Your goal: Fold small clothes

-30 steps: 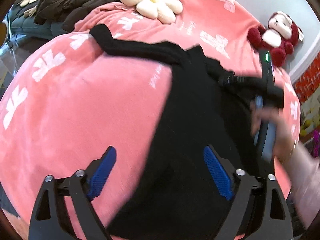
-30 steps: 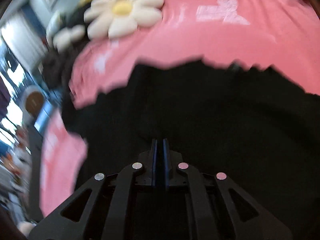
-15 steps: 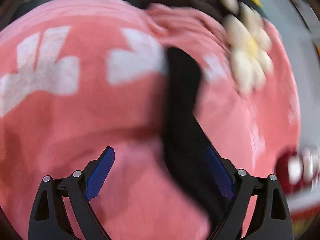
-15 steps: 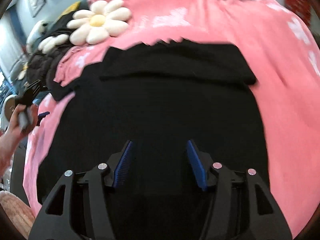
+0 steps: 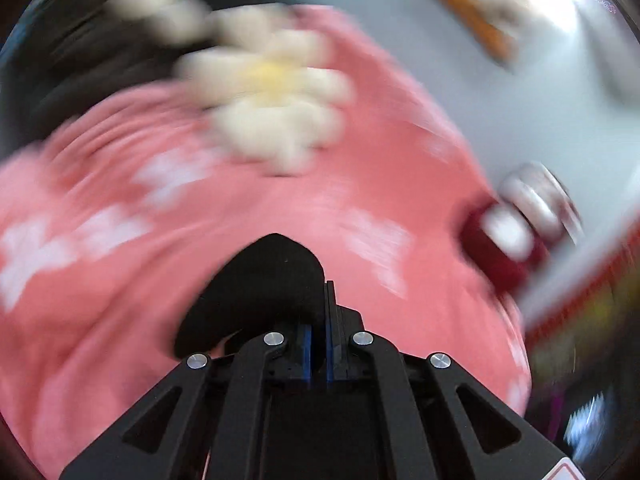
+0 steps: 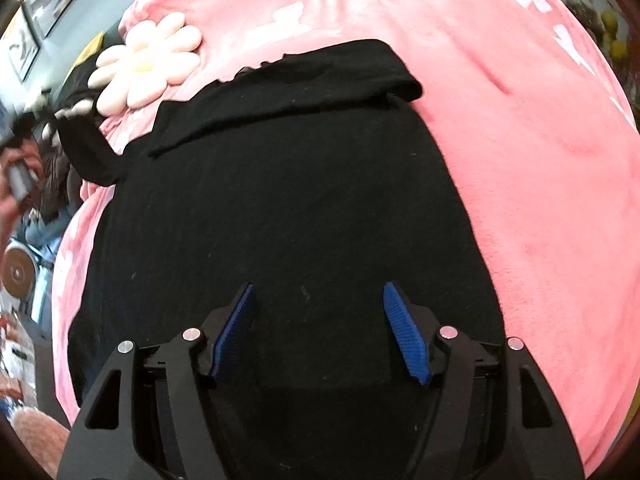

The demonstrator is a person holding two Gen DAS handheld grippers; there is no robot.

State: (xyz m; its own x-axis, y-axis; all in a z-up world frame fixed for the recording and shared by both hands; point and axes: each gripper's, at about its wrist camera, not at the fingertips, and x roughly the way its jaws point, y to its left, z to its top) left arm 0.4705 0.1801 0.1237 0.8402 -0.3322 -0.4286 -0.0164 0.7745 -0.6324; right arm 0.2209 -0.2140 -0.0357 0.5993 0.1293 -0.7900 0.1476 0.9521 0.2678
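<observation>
Since the earlier frame, your left gripper [image 5: 318,344] has left its place over the body of the black garment [image 6: 280,208] and swung out to the sleeve [image 5: 260,280]; its jaws, spread wide then, are now pressed together on the sleeve end, which bulges just ahead and to the left of them. Your right gripper [image 6: 320,332] was closed tight then and its jaws are now opening, with nothing between them, only the garment lying flat below.

In the left wrist view everything past the jaws is blurred: the pink blanket [image 5: 120,320] on the bed lies all around the sleeve, the flower cushion [image 5: 272,108] is far ahead, and the red plush toy [image 5: 516,232] is ahead to the right.

In the right wrist view your left hand [image 6: 12,188] is at the far left edge, where the stretched sleeve leads. The garment spreads under and ahead of the right jaws, with one part folded over across its far edge. The flower cushion is ahead to the left, the blanket is to the right.
</observation>
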